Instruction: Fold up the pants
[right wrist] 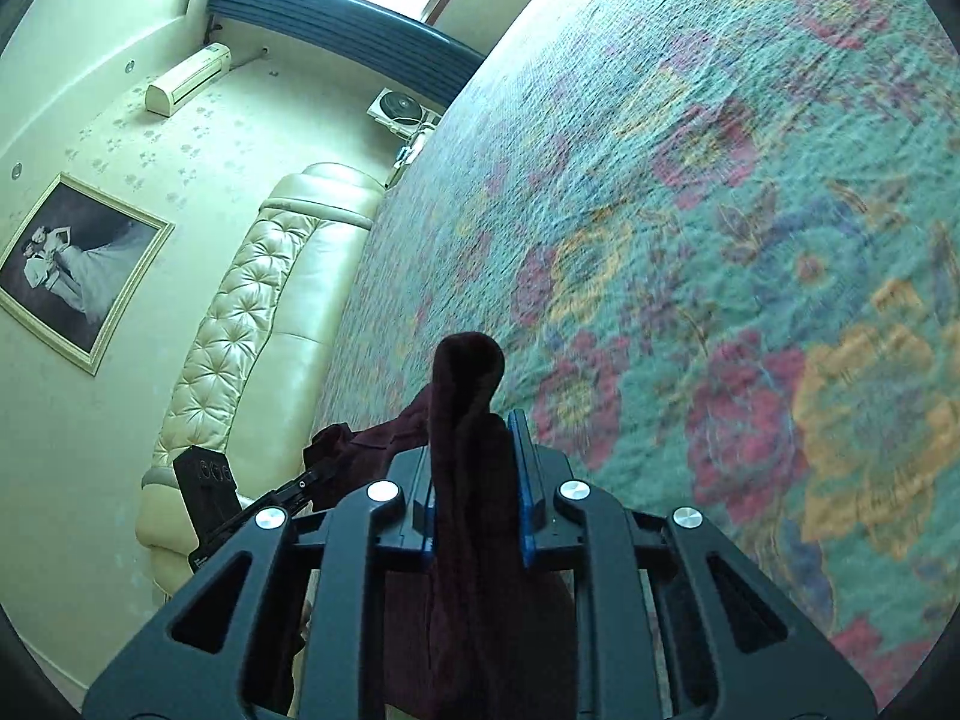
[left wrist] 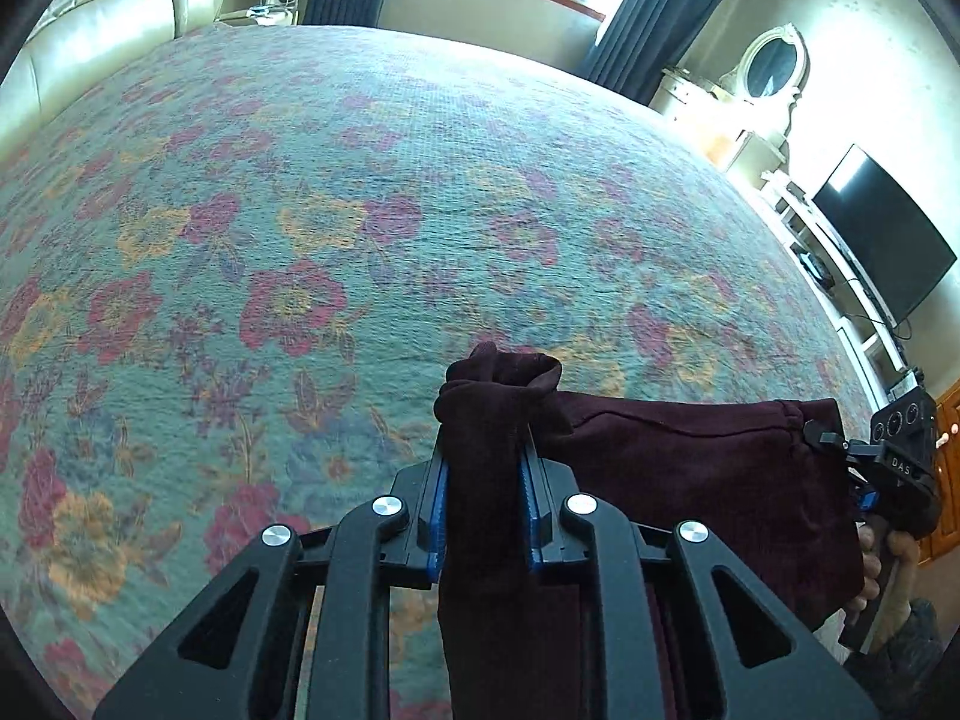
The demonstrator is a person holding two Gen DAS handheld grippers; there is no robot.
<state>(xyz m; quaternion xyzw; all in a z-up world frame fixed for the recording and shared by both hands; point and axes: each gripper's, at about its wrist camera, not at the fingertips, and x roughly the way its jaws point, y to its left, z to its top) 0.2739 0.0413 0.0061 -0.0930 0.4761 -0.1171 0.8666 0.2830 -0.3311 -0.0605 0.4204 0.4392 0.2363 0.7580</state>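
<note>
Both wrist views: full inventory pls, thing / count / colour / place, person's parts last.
pants: 1, dark maroon, stretched between both grippers above the bed
bedspread: 1, teal with red and yellow flowers, covering the bed
headboard: 1, cream, tufted, head of bed
curtains: 2, dark blue, beside the window
TV: 1, black, right wall
framed photo: 1, gold frame, above headboard
air conditioner: 1, cream, high on wall
left gripper: 1, black, blue pads, shut on pants
right gripper: 1, same, shut on pants
hand: 1, holding right gripper's handle

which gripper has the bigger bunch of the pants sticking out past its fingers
The left gripper: a wide knot of maroon pants bulges past it. The right gripper shows a narrow roll.
</note>
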